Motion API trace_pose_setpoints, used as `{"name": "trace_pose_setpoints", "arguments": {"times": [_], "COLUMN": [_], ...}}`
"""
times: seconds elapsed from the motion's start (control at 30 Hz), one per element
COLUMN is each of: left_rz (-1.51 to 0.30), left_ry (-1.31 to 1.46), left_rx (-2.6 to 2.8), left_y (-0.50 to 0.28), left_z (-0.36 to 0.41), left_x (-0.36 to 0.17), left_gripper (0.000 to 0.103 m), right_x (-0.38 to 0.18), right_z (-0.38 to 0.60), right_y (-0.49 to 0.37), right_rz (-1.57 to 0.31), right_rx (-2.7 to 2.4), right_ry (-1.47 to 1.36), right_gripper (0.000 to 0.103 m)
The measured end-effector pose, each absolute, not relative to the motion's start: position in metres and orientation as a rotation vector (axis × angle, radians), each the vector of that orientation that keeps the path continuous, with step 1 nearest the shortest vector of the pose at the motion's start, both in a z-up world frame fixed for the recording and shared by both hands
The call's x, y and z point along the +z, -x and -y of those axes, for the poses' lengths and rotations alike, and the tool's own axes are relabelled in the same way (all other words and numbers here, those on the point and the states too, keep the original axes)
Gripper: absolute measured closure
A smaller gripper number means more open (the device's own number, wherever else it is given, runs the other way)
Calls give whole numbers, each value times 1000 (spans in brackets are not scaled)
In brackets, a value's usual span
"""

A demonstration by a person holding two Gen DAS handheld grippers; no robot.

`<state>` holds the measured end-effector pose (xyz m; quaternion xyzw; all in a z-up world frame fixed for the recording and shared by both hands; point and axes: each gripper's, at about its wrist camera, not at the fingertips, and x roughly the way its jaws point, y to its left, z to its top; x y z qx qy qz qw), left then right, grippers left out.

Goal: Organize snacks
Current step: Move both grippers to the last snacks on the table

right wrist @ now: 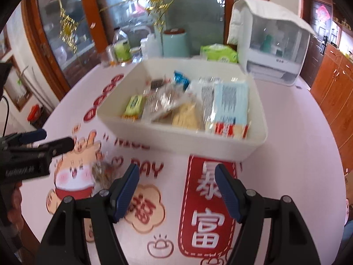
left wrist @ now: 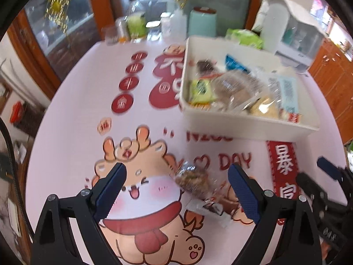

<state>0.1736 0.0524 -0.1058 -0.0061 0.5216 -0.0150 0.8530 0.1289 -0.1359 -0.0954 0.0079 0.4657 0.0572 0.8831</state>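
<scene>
A clear-wrapped snack packet [left wrist: 194, 180] with brown pieces inside lies on the cartoon-printed tablecloth. It sits between the wide-apart fingers of my left gripper [left wrist: 178, 190], nearer the right finger, and the pads do not touch it. My left gripper is open. A white bin [left wrist: 242, 119] further back holds several wrapped snacks, among them a green packet [left wrist: 200, 90] and a pale blue one [right wrist: 230, 101]. My right gripper [right wrist: 176, 190] is open over the red banner print in front of the bin [right wrist: 183, 141], with nothing between its fingers. The packet [right wrist: 103, 172] lies to its left, under the left gripper [right wrist: 56, 138].
At the back of the table stand bottles [left wrist: 134, 22], a teal canister [left wrist: 203, 22], a green wipes pack [right wrist: 219, 53] and a white covered appliance [right wrist: 275, 44]. Wooden cabinets [right wrist: 335, 84] are at the right. The table's round edge curves down both sides.
</scene>
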Motion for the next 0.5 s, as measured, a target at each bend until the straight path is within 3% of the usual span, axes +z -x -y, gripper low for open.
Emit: {"name": "trace_pose_setpoints", "arguments": {"times": [0.2, 0.5], "left_rz": [-1194, -1307], "left_ry": [122, 249], "left_rx": [2, -6], "left_y": [-185, -199], "left_z": [-57, -45], "left_x": [-150, -194], "left_gripper": [11, 47], "right_x": [-130, -155], "right_z": [125, 107], "right_y": [-117, -107], "right_rz": [-1056, -1099], "right_rx": [138, 204], "right_ry": [-18, 24], "right_gripper": [31, 31]}}
